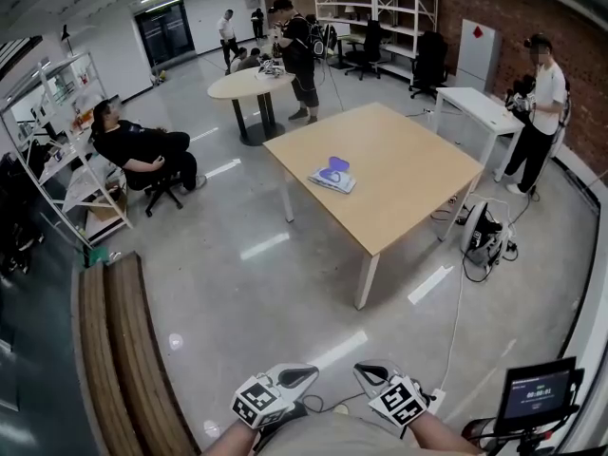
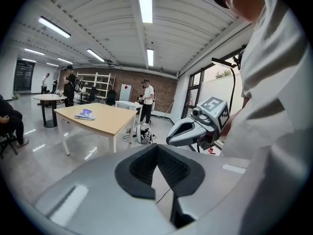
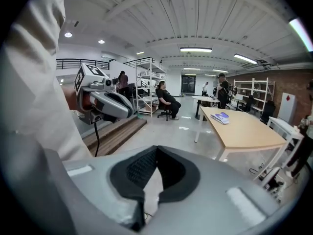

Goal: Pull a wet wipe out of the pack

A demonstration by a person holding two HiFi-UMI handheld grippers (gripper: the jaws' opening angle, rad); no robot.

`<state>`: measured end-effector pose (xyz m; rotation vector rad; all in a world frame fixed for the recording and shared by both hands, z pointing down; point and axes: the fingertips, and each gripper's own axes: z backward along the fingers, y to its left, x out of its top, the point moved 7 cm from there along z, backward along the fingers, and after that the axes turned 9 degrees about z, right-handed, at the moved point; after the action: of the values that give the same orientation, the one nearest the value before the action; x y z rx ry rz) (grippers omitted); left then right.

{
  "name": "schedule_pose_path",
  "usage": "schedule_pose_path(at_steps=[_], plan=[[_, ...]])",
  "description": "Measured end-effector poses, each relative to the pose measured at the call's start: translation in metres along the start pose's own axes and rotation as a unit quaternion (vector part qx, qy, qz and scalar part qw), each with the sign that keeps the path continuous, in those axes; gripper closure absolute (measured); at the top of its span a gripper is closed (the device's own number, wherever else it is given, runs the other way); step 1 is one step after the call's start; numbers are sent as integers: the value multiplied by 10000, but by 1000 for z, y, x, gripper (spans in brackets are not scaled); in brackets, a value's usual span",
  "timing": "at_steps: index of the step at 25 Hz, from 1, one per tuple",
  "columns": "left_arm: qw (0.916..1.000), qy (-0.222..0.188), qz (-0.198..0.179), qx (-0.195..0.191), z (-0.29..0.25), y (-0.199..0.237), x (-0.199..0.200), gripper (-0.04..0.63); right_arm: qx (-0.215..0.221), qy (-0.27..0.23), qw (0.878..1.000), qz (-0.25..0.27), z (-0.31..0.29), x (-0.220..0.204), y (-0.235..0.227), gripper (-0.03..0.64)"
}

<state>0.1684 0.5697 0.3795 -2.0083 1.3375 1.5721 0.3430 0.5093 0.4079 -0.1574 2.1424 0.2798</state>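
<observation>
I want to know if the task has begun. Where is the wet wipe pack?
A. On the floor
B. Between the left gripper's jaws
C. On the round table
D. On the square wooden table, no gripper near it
D: the wet wipe pack lies on the square wooden table, while the left gripper and right gripper are shut and empty near the person's body, far from it.

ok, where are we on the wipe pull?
Done: nothing; the pack lies on the table with nothing near it. In hand: nothing; left gripper and right gripper sit close to the person's body, jaws shut and empty, well short of the table. Left: approach, steady the pack, pull a wipe.
</observation>
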Motion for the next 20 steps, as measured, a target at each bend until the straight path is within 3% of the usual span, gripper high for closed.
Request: schedule_pose_path(at_steps=[13,20], plan=[[9998,-134,119,16,4,81,10,591,-112,154,9998,101,-58,26,-23,621],[9997,-143,161,-116,35,158,17,591,-130,214,9995,212,-130,74,-34,621]])
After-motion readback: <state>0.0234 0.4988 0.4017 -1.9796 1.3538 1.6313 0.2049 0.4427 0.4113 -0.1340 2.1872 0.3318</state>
